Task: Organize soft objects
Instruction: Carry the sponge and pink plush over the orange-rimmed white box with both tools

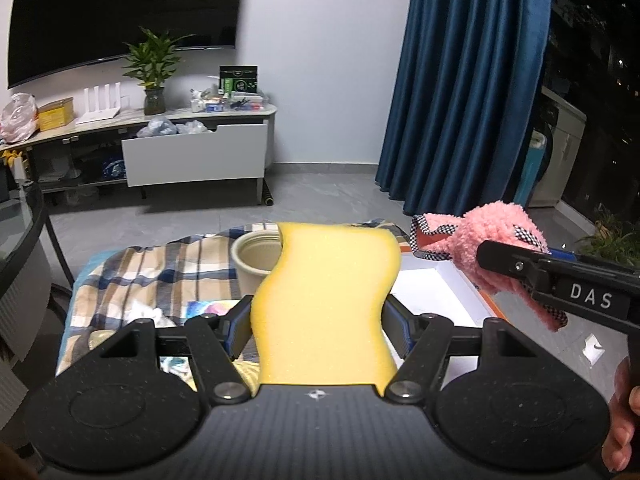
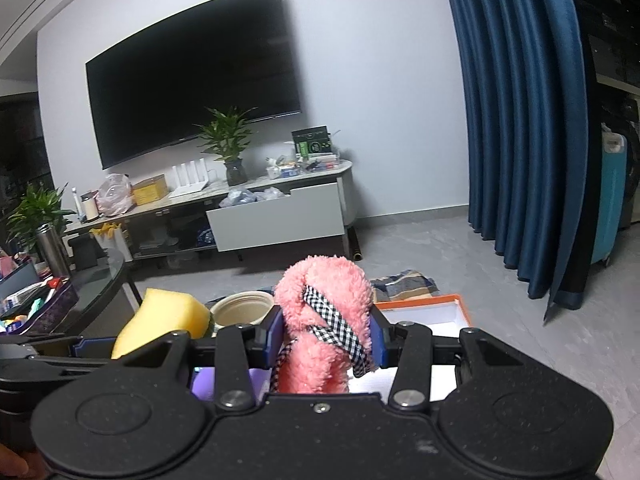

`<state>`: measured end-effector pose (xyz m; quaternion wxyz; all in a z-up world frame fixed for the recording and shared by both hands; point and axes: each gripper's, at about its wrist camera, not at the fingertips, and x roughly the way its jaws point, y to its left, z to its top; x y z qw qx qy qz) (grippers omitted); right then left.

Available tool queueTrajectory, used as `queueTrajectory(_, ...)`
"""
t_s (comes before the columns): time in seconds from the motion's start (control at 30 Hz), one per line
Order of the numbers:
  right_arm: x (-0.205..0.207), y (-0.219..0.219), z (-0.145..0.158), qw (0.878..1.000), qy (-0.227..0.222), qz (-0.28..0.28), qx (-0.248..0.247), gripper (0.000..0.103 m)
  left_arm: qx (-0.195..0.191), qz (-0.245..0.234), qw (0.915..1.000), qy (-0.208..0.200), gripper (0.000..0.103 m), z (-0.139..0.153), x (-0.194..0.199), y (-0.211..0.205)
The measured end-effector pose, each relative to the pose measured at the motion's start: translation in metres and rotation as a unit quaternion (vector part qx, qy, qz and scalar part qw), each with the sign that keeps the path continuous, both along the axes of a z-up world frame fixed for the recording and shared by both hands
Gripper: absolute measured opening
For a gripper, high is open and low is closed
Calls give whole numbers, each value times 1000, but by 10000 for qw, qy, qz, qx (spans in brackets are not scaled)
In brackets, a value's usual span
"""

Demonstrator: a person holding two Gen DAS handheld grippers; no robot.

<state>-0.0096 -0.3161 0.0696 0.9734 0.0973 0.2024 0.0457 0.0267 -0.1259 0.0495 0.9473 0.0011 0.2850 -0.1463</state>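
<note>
Left gripper [image 1: 318, 320] pinches a yellow sponge [image 1: 326, 300] across its narrow waist, blue pads pressed into both flanks, the foam standing upright between them. Right gripper [image 2: 324, 340] is likewise clamped on a pink fluffy cloth [image 2: 324, 312] with checked trim, bunched into a roll that pokes up past the pads. Both items are carried in the air, side by side.

Below and just beyond them lie a plaid cloth [image 1: 132, 276] over the worktop, a beige round pot [image 1: 254, 254] and a white box with an orange rim [image 1: 432, 292]; the box and pot look like likely destinations.

Judging by looks, both are light and squashy. The sponge should spring back when let go, and its waist gives the surest hold. The cloth is limp and will unfurl or trail, so gripping the thick of the bundle is wise.

Further off stand a TV cabinet [image 2: 276, 220] and a blue curtain [image 2: 516, 120].
</note>
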Motion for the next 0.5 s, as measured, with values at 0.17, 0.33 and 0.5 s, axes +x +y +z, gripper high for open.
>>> queueTrajectory(0.17, 3, -13, -5, 9999, 45, -122, 15, 52, 69, -105, 9999, 12, 68, -2, 4, -13)
queueTrajectory(0.33, 8, -25, -10, 9997, 100, -227, 24, 53, 117, -200, 9997, 78, 68, -7, 9, -24)
queueTrajectory(0.5, 15, -35, -14, 9994, 159, -315, 50, 53, 163, -276, 9994, 144, 68, -11, 15, -32)
